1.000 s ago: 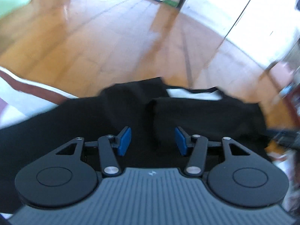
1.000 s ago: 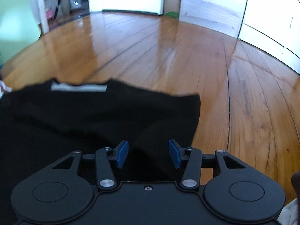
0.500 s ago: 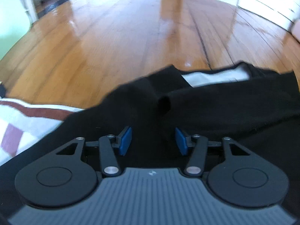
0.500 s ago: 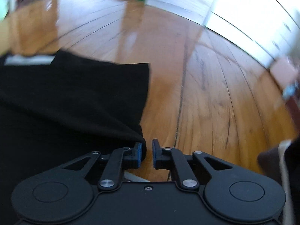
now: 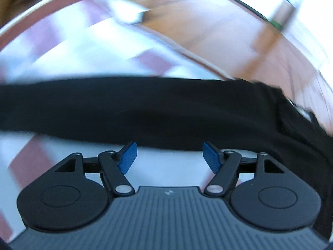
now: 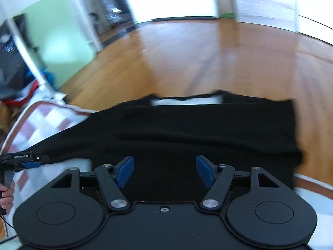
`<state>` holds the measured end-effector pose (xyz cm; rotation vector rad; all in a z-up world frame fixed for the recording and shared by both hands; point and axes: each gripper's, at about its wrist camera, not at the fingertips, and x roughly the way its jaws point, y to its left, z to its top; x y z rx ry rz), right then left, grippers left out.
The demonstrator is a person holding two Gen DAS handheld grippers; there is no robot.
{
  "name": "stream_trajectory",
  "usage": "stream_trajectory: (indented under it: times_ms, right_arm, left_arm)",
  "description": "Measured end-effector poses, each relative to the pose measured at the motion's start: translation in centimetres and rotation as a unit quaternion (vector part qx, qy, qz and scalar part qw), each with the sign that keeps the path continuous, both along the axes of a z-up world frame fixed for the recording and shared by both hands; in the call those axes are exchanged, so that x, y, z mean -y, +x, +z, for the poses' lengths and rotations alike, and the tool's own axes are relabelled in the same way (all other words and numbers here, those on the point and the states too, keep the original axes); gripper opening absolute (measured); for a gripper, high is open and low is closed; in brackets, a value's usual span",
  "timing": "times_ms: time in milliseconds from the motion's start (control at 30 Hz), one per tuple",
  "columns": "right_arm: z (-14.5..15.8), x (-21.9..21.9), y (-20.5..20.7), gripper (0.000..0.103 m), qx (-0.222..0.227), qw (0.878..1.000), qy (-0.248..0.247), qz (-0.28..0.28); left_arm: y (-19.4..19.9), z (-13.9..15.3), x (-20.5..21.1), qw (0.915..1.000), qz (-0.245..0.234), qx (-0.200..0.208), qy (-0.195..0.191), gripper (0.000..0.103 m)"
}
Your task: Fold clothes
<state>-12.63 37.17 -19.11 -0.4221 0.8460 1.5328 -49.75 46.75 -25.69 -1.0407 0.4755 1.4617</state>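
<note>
One black shirt (image 6: pixel 187 129), lying flat w/ far part on the wood floor (image 6: pixel 229 58) and near/left part over a white-and-maroon checked blanket (image 6: pixel 41 125); collar w/ white label (image 6: pixel 185 101) at far edge, pointing away. In left wrist view, same shirt (image 5: pixel 145 112) seen as a dark band straight across, blanket (image 5: pixel 72 48) both beyond it and under the claw, floor (image 5: pixel 208 25) at upper right. Heavy motion blur there, fold lines hard to read. No containers visible.

Left gripper (image 5: pixel 169 157): blue pads (image 5: pixel 128 156) wide apart, nothing between, hovering over blanket just short of shirt's near edge. Also seen from right wrist view at far left (image 6: pixel 25 160), side-on, held by a hand (image 6: pixel 7 195).

Right gripper (image 6: pixel 164 171): pads (image 6: pixel 124 170) wide apart, nothing clamped, over shirt's near part.

Vs 0.5 s ago: right claw was nearly closed at shirt's right edge, now spread and centred over the cloth. Left claw was open over bunched-up shirt, now off it, at the blanket side. Shirt looks flatter, sleeve no longer bunched.

Count: 1 shirt, 1 blanket, 2 grippers, 1 hand visible.
</note>
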Motion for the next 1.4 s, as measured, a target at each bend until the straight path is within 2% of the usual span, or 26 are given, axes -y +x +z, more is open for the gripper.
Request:
stream_trajectory:
  times_ms: [33, 100, 167, 233, 300, 433, 467, 533, 567, 700, 733, 767, 800, 833, 867, 900, 967, 1100, 1200, 1300, 1400]
  right_arm:
    - [-0.2, -0.7, -1.6, 0.071, -0.001, 1.000, 0.000, 0.010]
    - [-0.5, -2.1, -4.2, 0.071, -0.010, 1.000, -0.004, 0.029]
    - [-0.3, -2.6, -6.8, 0.071, -0.020, 0.999, -0.002, 0.044]
    - [0.1, -2.4, -8.9, 0.071, -0.021, 0.998, 0.010, 0.054]
    - [0.1, -2.3, -10.3, 0.071, -0.017, 0.998, 0.022, 0.064]
    - [-0.5, -2.1, -11.5, 0.071, -0.001, 0.997, 0.008, 0.075]
    - [-0.8, -2.1, -11.5, 0.071, 0.002, 0.997, 0.001, 0.073]
    - [-1.3, -2.2, -11.2, 0.071, -0.005, 0.998, -0.009, 0.067]
    - [-1.5, -2.3, -11.1, 0.071, -0.011, 0.998, -0.014, 0.063]
    - [-2.0, -2.5, -10.3, 0.071, -0.041, 0.998, -0.027, 0.040]
    - [-2.1, -2.5, -10.1, 0.071, -0.046, 0.998, -0.029, 0.036]
    - [-2.1, -2.5, -10.1, 0.071, -0.048, 0.998, -0.031, 0.032]
    - [-2.1, -2.5, -10.0, 0.071, -0.049, 0.998, -0.033, 0.030]
    - [-2.1, -2.3, -10.0, 0.071, -0.046, 0.998, -0.034, 0.031]
    - [-2.1, -2.2, -10.0, 0.071, -0.041, 0.998, -0.034, 0.031]
    - [-2.0, -2.0, -10.1, 0.071, -0.034, 0.998, -0.035, 0.032]
    - [-1.8, -1.3, -10.2, 0.071, -0.013, 0.999, -0.031, 0.034]
    - [-2.0, 0.7, -9.7, 0.071, 0.009, 0.999, -0.026, 0.037]
    - [-2.3, 2.1, -8.6, 0.071, 0.016, 0.999, -0.033, 0.025]
    - [-2.5, 4.1, -6.7, 0.071, 0.002, 0.999, -0.040, -0.002]
    - [-2.4, 6.4, -4.4, 0.071, -0.007, 0.999, -0.041, -0.027]
  left_arm:
    - [-1.8, 0.1, 0.7, 0.9996, 0.027, 0.007, 0.000, 0.069]
    - [-4.5, 0.3, 1.7, 0.9978, 0.065, -0.004, 0.011, 0.069]
    - [-6.2, 0.3, 2.2, 0.9967, 0.070, -0.037, 0.018, 0.073]
    - [-7.6, 0.3, 2.3, 0.9942, 0.074, -0.077, 0.010, 0.073]
    - [-8.8, 0.1, 2.7, 0.9899, 0.097, -0.103, 0.007, 0.076]
    - [-11.5, 0.0, 3.7, 0.9709, 0.174, -0.161, 0.035, 0.080]
    - [-12.1, 0.0, 3.7, 0.9673, 0.179, -0.172, 0.051, 0.083]
    - [-13.3, -0.2, 3.4, 0.9603, 0.194, -0.192, 0.058, 0.091]
    - [-14.0, -0.5, 3.1, 0.9609, 0.199, -0.184, 0.054, 0.095]
    - [-16.9, -2.2, 2.1, 0.9687, 0.217, -0.117, 0.031, 0.100]
    - [-17.0, -2.3, 1.9, 0.9712, 0.209, -0.110, 0.030, 0.098]
    - [-16.9, -2.4, 1.7, 0.9742, 0.196, -0.108, 0.032, 0.089]
    - [-16.2, -2.3, 1.4, 0.9768, 0.168, -0.127, 0.039, 0.063]
    - [-15.3, -2.2, 1.1, 0.9777, 0.132, -0.156, 0.049, 0.042]
    - [-14.3, -2.1, 0.8, 0.9764, 0.097, -0.184, 0.058, 0.018]
    - [-13.6, -2.1, 0.4, 0.9729, 0.073, -0.211, 0.060, 0.011]
    - [-12.4, -1.3, 0.1, 0.9701, 0.049, -0.226, 0.074, 0.011]
    - [-9.2, 3.1, 0.4, 0.9655, 0.015, -0.218, 0.142, 0.011]
    - [-4.6, 7.0, 1.3, 0.9590, -0.051, -0.200, 0.194, 0.011]
    - [2.5, 10.3, 2.2, 0.9503, -0.147, -0.155, 0.226, 0.011]
    - [9.4, 12.9, 2.8, 0.9361, -0.225, -0.097, 0.252, 0.011]
